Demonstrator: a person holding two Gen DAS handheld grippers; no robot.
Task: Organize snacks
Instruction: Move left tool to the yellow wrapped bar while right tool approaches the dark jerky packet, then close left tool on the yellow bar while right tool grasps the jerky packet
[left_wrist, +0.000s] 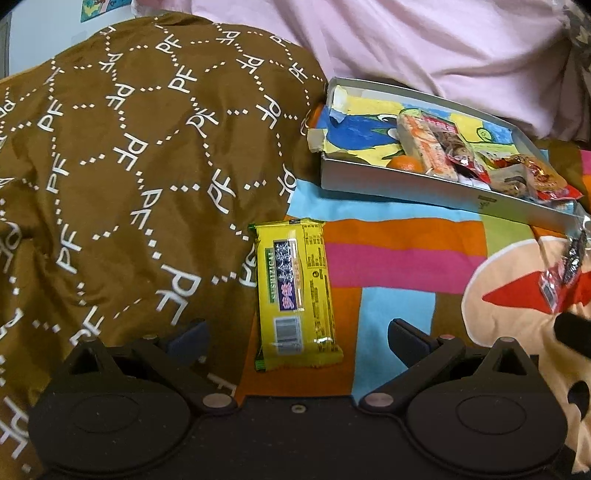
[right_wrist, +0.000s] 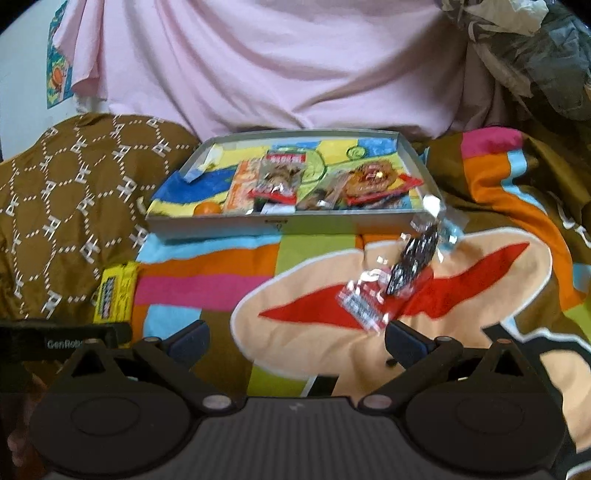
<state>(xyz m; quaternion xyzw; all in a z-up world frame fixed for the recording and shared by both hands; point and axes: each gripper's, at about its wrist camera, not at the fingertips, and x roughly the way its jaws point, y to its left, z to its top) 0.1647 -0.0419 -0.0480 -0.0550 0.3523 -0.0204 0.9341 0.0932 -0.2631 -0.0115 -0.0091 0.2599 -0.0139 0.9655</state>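
Yellow pack (left_wrist: 297, 293) flat on the striped blanket (left_wrist: 402, 258), just ahead of the left tool (left_wrist: 297, 334) and between its spread, empty fingers, long side running away from the camera. Probably light, stiff-ish inside a slick crinkly wrapper (biscuits or wafers, at a guess, so breakable under a hard squeeze). Best taken across the narrow width near the middle, gently; sealed end flaps likely to slip. Clear packet (right_wrist: 391, 280) with dark contents and red label lying on the blanket ahead of the right tool (right_wrist: 297, 334), also released and holding nothing; thin film, floppy, likely to slide, safer pinched at the bulky dark part. Tray (right_wrist: 221, 223) beyond, already holding several snacks and an orange (right_wrist: 207, 208). Right view: whole tray interior and the left tool's body at lower left. Left view: yellow pack's full label and barcode, brown quilt (left_wrist: 129, 166) touching its left edge; clear packet only blurred at the right rim.
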